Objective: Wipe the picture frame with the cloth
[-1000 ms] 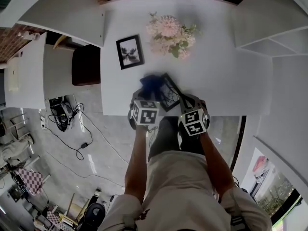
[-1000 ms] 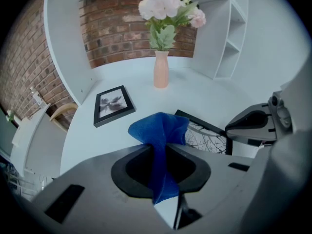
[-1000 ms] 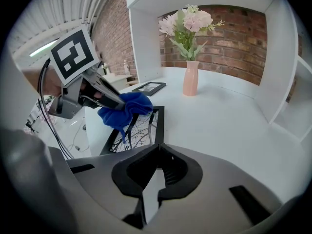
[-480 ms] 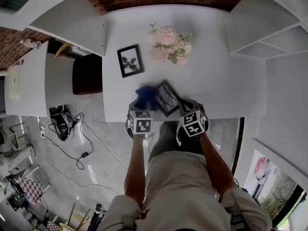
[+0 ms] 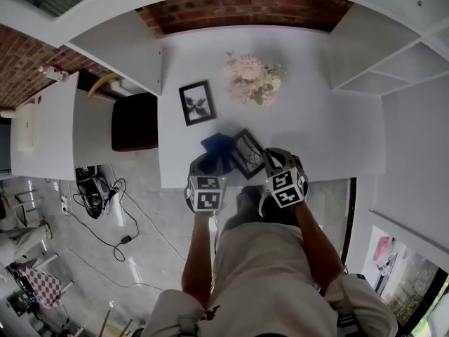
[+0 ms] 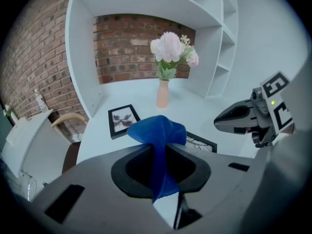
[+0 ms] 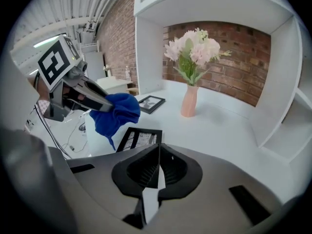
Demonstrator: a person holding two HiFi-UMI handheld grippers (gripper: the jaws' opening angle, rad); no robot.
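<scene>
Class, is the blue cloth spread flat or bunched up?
Bunched: the cloth is pinched between the left gripper's jaws, its folds bulging above them.

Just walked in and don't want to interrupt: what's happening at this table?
A person stands at the white table with a gripper in each hand. The left gripper is shut on a blue cloth, held over a black picture frame near the table's front edge. The right gripper, jaws together with nothing between them, is beside that frame. Whether the cloth touches it is unclear.
</scene>
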